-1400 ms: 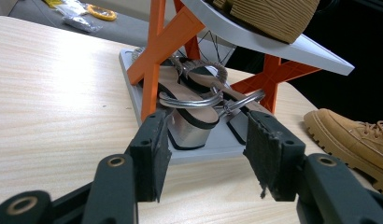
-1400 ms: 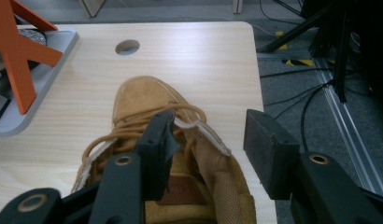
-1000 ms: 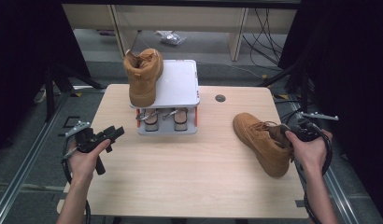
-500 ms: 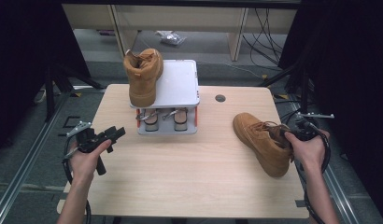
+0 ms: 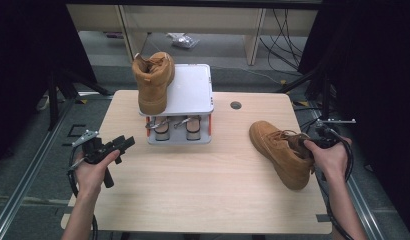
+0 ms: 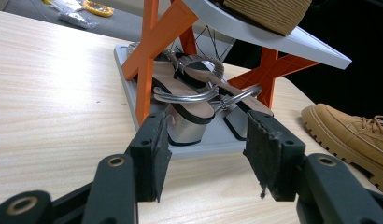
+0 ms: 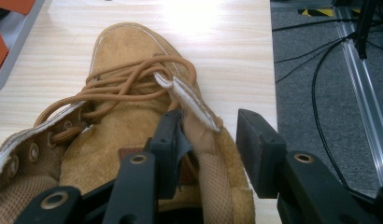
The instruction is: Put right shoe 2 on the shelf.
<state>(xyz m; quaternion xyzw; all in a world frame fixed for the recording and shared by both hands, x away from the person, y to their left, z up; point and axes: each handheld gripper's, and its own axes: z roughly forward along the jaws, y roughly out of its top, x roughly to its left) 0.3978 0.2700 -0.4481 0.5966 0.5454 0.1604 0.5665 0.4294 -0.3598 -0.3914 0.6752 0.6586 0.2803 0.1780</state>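
Pale wood-grain covers the table (image 5: 193,195), which stands in a dim room with metal rails on the floor at either side and cables trailing behind.

At the left of the high view, the left gripper (image 5: 124,143) rests low over the table's near left part, held in the person's left hand (image 5: 93,170). Its jaws are spread with nothing between them; in the left gripper view (image 6: 206,161) they frame bare table and point at the shoe rack (image 5: 180,92). That rack stands at the table's far middle: a grey shelf on orange cross legs, with a pair of silver-strapped sandals (image 6: 194,100) on its base plate and one tan boot (image 5: 153,82) upright on the top shelf's left side.

Farther right lies the second tan boot (image 5: 280,150), on its sole on the table's right part. Its long axis runs diagonally, the toe pointing toward the far left, at the rack, and the heel toward the near right corner.

The right gripper (image 5: 304,145), in the person's right hand (image 5: 330,157), sits at the boot's collar. In the right gripper view (image 7: 208,151) one jaw is inside the boot's opening against the tongue, the other outside and clear of the collar's padded wall, which stands between them. The jaws have just been narrowing and easing apart again, and the outer pad does not press on the suede.
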